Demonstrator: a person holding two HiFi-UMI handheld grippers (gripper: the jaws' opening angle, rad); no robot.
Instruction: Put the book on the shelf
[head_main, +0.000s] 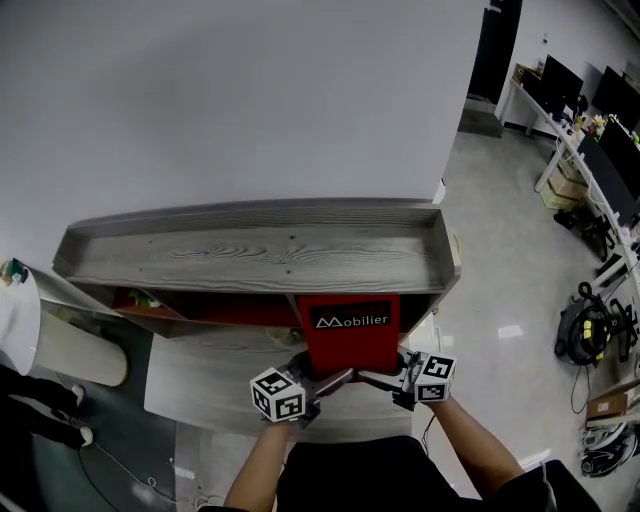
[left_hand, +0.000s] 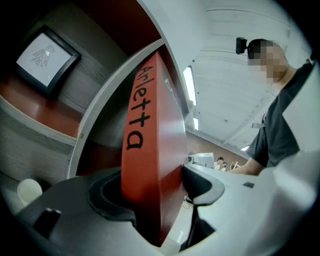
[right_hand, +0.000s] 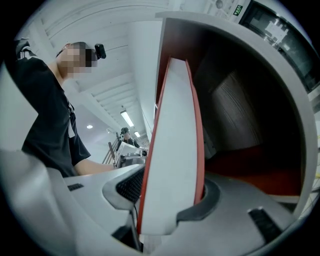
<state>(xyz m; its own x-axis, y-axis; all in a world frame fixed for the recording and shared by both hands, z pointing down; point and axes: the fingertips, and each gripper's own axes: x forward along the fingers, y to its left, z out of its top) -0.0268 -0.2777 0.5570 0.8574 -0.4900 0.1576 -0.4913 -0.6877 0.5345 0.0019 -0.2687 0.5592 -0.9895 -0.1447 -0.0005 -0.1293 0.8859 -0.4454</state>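
Clearly the red book (head_main: 350, 328) is partly under the shelf's (head_main: 250, 250) top board, cover up, its long axis pointing away from the person. The left gripper (head_main: 325, 383) pinches its near spine corner and the right gripper (head_main: 378, 377) its page-edge corner, equally near.

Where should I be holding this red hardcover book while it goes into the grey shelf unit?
Grip the red hardcover book at its near end, from the open front: left gripper across the spine, right gripper across the page edge. Its far end points into the grey shelf unit, so only the near end is reachable.
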